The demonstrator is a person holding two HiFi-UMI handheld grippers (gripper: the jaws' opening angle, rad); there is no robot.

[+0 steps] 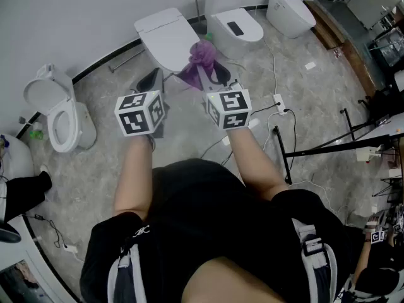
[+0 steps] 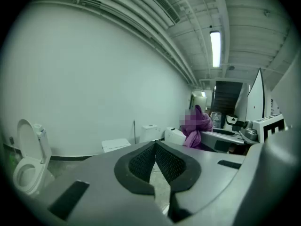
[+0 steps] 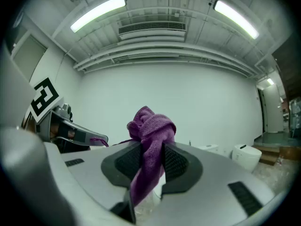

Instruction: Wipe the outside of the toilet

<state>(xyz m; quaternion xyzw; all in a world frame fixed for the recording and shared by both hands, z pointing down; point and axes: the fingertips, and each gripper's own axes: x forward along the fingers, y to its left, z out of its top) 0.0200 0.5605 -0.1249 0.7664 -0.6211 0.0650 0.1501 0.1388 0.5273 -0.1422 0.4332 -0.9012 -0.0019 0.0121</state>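
A white toilet (image 1: 165, 36) with its lid down stands against the wall straight ahead, also seen small in the left gripper view (image 2: 115, 145). My right gripper (image 1: 212, 74) (image 3: 151, 147) is shut on a purple cloth (image 1: 201, 59) (image 3: 151, 126), which bunches above the jaws and hangs down between them, held in the air in front of that toilet. The left gripper (image 1: 151, 81) (image 2: 155, 144) is level with it on the left, its pads meeting at the tips with nothing between them. The cloth (image 2: 195, 126) shows to its right.
An open-lid toilet (image 1: 60, 115) (image 2: 28, 164) stands at the left. Two more white toilets (image 1: 235, 21) (image 1: 289, 8) line the wall at the back right. Cables and a power strip (image 1: 278, 103) lie on the marbled floor, beside a black stand (image 1: 315, 147).
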